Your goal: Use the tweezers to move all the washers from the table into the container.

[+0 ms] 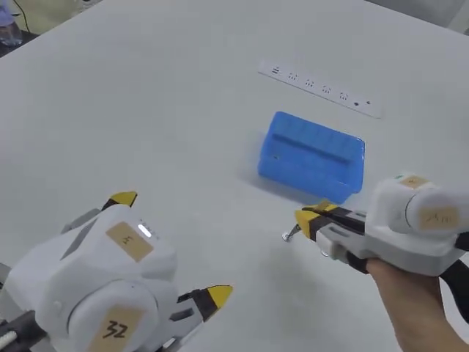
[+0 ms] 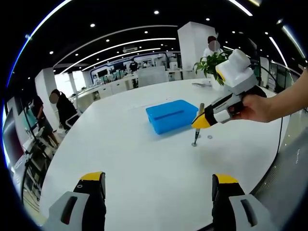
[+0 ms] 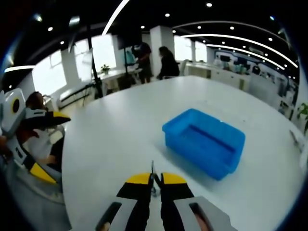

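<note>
The blue container [image 1: 311, 158] [image 2: 171, 115] [image 3: 204, 139] stands open on the white table [image 1: 146, 110]. My right gripper [image 1: 306, 216] [image 2: 201, 122] [image 3: 155, 179], held in a hand, is shut on the thin metal tweezers [image 1: 292, 233] [image 2: 196, 135] [image 3: 153, 168]. Their tips touch the table just in front of the container. A small washer [image 2: 210, 137] lies on the table right beside those tips. I cannot tell whether the tips hold anything. My left gripper [image 1: 170, 246] [image 2: 159, 180] hovers wide open and empty at the near left.
A white power strip [image 1: 319, 88] lies beyond the container. The table's edge [image 2: 269, 159] runs close behind the right gripper's hand. Several people and desks stand in the office around the table.
</note>
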`<act>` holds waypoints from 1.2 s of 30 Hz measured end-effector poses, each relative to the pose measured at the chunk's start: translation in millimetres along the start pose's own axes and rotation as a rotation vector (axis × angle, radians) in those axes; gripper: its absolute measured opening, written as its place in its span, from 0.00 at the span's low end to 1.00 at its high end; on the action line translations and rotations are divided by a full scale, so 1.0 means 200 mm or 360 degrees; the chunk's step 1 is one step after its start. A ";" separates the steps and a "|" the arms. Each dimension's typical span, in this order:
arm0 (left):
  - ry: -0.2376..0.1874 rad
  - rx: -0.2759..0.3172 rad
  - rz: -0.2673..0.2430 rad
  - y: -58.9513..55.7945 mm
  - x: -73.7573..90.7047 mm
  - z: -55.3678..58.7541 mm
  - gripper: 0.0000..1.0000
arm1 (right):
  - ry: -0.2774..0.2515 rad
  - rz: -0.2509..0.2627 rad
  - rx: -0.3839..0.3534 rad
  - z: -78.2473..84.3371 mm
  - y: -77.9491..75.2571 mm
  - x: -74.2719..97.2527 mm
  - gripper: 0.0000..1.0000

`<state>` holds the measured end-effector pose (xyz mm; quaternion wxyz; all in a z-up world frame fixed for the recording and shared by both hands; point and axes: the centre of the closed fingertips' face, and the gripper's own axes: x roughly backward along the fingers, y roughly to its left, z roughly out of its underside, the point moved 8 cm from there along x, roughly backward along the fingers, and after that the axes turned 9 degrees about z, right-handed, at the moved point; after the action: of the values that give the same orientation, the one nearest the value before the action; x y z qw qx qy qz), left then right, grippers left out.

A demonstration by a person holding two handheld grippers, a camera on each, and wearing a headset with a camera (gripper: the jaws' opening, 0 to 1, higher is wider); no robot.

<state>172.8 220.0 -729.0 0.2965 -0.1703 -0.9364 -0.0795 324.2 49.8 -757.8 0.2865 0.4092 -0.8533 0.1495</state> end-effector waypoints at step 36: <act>-0.0016 -0.0005 0.0031 -0.01 0.00 -0.01 0.94 | -0.0123 0.0035 -0.0059 -0.15 -0.05 0.11 0.01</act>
<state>173.1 218.1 -728.3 0.2924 -0.1801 -0.9360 -0.0772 332.1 44.9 -721.2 0.2591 0.4001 -0.8708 0.1209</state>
